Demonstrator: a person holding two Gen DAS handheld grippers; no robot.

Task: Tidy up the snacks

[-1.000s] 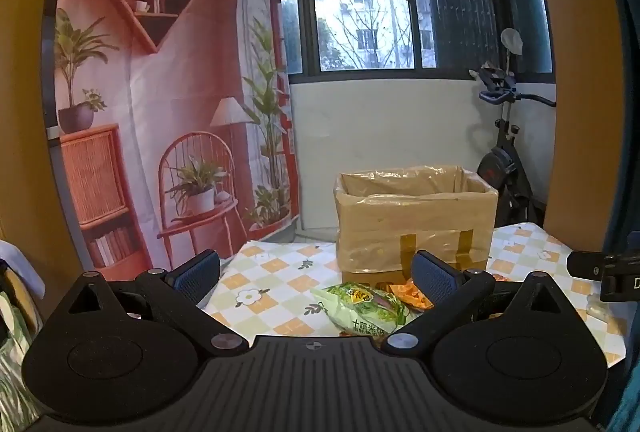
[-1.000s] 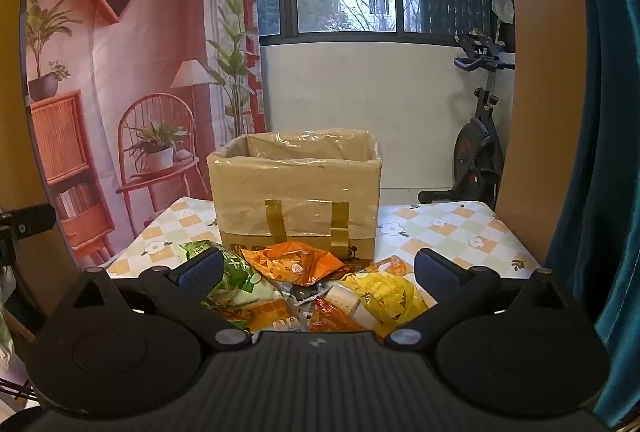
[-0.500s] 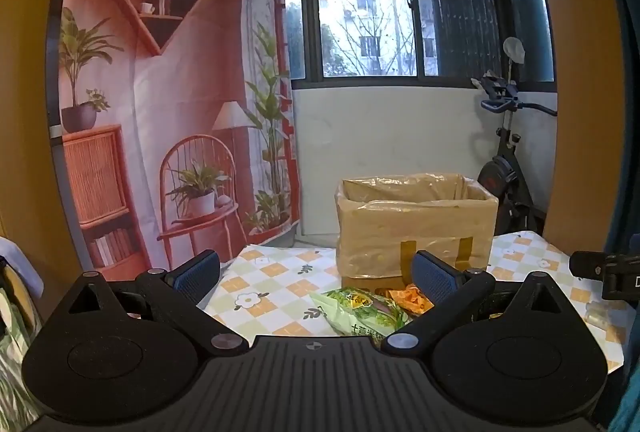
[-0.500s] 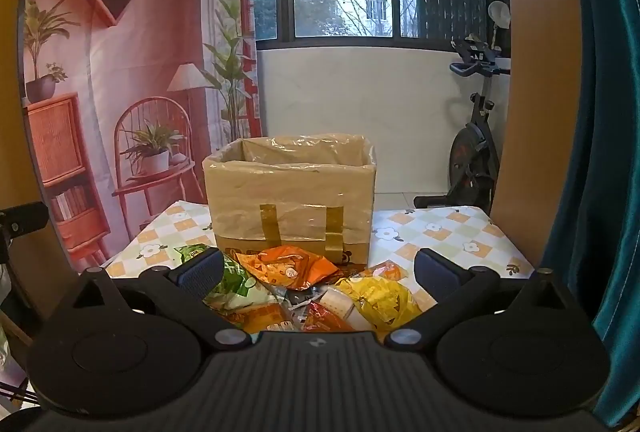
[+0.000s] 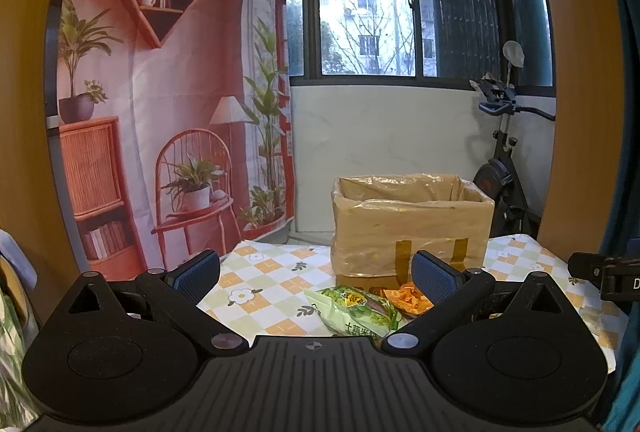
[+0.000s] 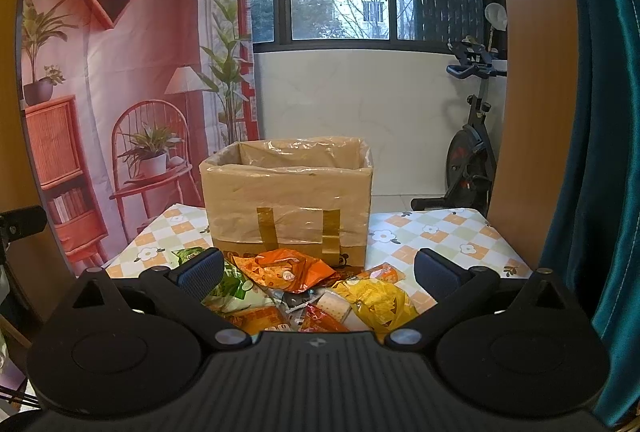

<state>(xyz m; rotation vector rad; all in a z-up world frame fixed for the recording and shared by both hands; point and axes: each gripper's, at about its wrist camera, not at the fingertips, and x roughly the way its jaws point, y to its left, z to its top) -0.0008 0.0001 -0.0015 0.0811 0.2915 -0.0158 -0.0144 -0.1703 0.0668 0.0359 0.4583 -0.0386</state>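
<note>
The left gripper [image 5: 316, 274] is spread wide with nothing between its blue pads, and the right gripper [image 6: 319, 272] is spread just as wide and equally empty. Ahead of the right gripper, low between its fingers, a heap of snack packets lies on the checked tablecloth [image 6: 436, 232]: an orange packet [image 6: 286, 272] on top toward the box, a green packet [image 6: 230, 288] partly hidden behind the left finger, a yellow packet [image 6: 376, 298] toward the right finger; the nearest packets are cut off by the gripper's black body and too jumbled to tell apart. Beyond the heap stands the cardboard box [image 6: 288, 199], open at the top and lined with plastic film; its inside is hidden from this low angle. From the left gripper, the green packet [image 5: 354, 310] lies just ahead toward the right finger, which covers most of the orange packet [image 5: 408, 298] and the rest of the heap. The box [image 5: 412, 228] stands further ahead, to the right. An exercise bike [image 6: 472, 147] stands beyond the table.
</note>
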